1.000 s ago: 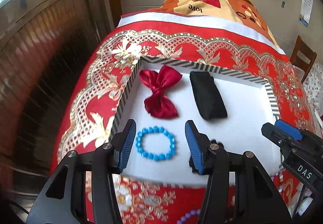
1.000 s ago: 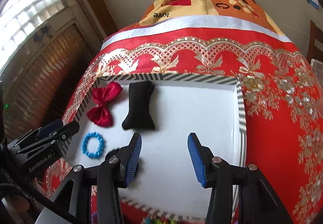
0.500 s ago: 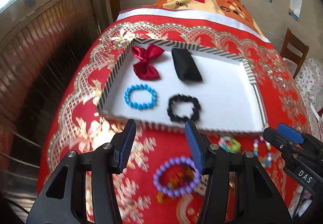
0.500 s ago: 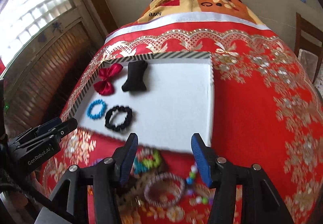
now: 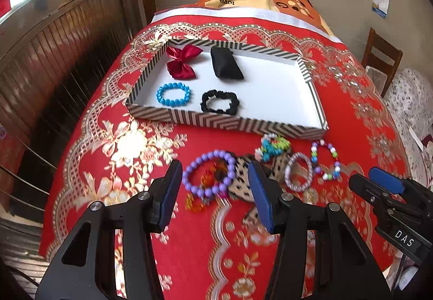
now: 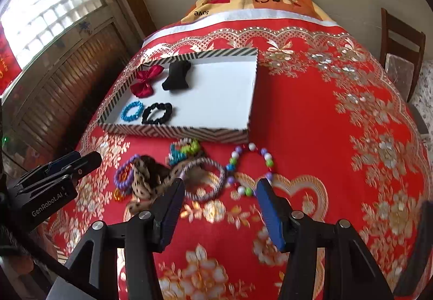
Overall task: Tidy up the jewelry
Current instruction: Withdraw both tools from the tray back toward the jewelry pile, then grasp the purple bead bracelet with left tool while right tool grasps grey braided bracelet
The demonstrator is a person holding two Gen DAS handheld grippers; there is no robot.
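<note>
Hovering empty with jaws apart, left gripper [image 5: 213,189] and right gripper [image 6: 220,201] face loose beaded bracelets [image 6: 201,178], probably tangled, just outside the striped white-floored tray [image 5: 243,125] awaiting sorting.

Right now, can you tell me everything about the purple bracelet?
The purple bracelet is a closed ring of round, glossy lilac beads, plastic by the look. It lies flat on the red flowered cloth, outside the striped tray, at the left end of the loose jewelry pile. It overlaps small orange beads and meets a spotted fabric piece. No gripper touches it.
</note>
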